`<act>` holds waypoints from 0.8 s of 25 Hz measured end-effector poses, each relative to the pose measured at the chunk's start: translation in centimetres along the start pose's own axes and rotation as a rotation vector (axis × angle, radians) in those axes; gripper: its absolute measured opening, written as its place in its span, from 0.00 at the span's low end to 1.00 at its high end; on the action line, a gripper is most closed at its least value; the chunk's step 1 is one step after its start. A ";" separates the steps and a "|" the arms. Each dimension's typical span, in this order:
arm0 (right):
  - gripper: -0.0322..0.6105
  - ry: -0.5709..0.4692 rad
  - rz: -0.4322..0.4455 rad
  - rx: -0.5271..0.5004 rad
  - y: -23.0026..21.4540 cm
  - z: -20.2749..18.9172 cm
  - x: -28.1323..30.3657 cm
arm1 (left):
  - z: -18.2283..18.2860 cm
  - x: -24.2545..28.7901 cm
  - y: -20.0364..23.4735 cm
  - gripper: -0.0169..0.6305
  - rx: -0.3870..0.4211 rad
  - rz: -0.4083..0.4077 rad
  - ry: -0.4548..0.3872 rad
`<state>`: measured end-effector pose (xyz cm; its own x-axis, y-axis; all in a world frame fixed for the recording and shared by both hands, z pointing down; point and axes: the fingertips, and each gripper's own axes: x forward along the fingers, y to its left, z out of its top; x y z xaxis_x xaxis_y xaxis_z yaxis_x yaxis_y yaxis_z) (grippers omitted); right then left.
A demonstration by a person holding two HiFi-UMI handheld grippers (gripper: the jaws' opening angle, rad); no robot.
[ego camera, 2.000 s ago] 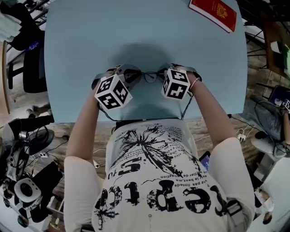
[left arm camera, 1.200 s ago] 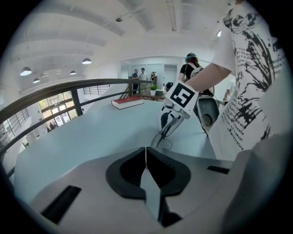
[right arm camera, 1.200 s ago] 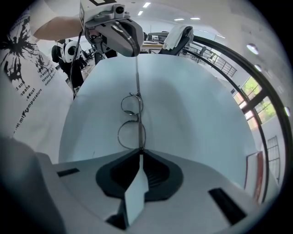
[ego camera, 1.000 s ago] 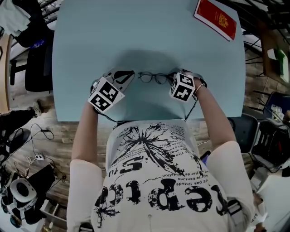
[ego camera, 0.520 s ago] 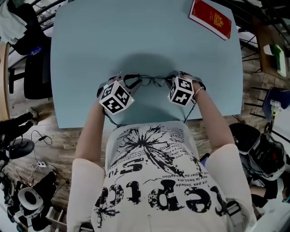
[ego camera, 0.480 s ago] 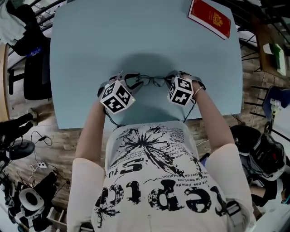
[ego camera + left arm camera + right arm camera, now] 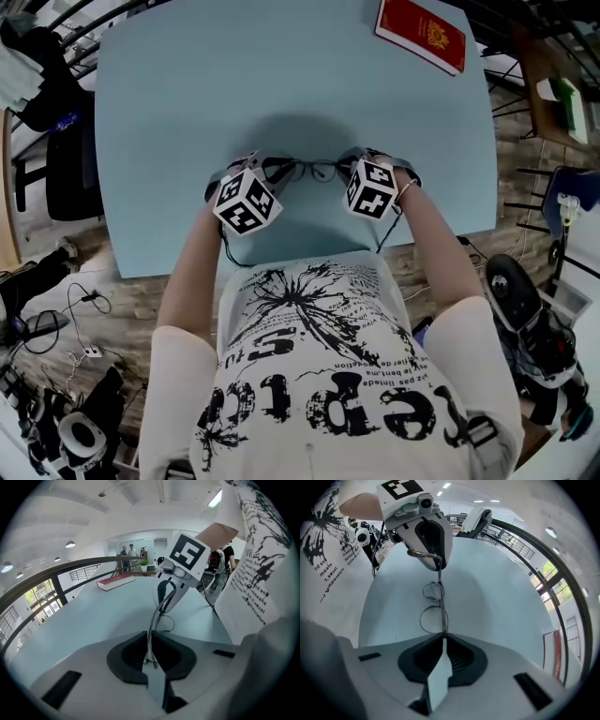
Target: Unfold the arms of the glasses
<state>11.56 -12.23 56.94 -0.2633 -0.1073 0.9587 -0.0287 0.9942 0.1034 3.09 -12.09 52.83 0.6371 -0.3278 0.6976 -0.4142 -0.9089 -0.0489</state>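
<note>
The thin wire glasses (image 7: pixel 314 170), at six o'clock on the bench (image 7: pixel 187 112), look light, springy and easily bent, so grip by the hinges: the right claw (image 7: pixel 443 637) pinches the frame's end, and the left claw (image 7: pixel 149 637) is closing on a temple arm (image 7: pixel 153 620).

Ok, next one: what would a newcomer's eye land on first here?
A thin pair of glasses stretched between two claws near the front edge of the pale blue table: the right claw is clamped on one end, and the left claw is closing with the other end's thin metal between its jaws. After that, the red booklet at the table's far right corner.
</note>
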 end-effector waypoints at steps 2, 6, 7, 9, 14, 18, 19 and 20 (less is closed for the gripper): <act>0.11 0.004 0.002 0.002 -0.2 -0.2 0.0 | 0.0 -0.4 0.3 0.08 -0.010 0.008 -0.013; 0.11 0.036 0.005 0.015 -0.2 -0.8 0.2 | -0.4 -1.3 0.6 0.08 -0.040 0.015 -0.032; 0.11 0.043 0.003 0.015 -0.2 -0.7 0.2 | -0.4 -1.4 0.6 0.08 -0.045 0.015 -0.036; 0.18 0.047 0.000 -0.002 -0.1 -0.2 0.2 | -0.4 -1.5 0.6 0.08 -0.057 0.014 -0.049; 0.30 -0.001 -0.007 -0.072 0.2 3.6 0.5 | -0.5 -1.9 0.8 0.08 -0.080 0.016 -0.083; 0.25 -0.028 0.021 -0.145 0.5 6.7 1.0 | -0.6 -2.3 0.8 0.08 -0.087 0.017 -0.094; 0.23 -0.028 0.033 -0.162 0.6 7.2 1.2 | -0.7 -2.4 0.8 0.08 -0.089 0.017 -0.095; 0.22 -0.026 0.043 -0.176 0.7 7.6 1.5 | -0.8 -2.4 0.9 0.08 -0.090 0.018 -0.097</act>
<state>3.79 -11.69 56.45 -0.2855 -0.0625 0.9563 0.1521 0.9823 0.1096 0.70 -11.88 51.70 0.6871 -0.3709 0.6247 -0.4799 -0.8773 0.0071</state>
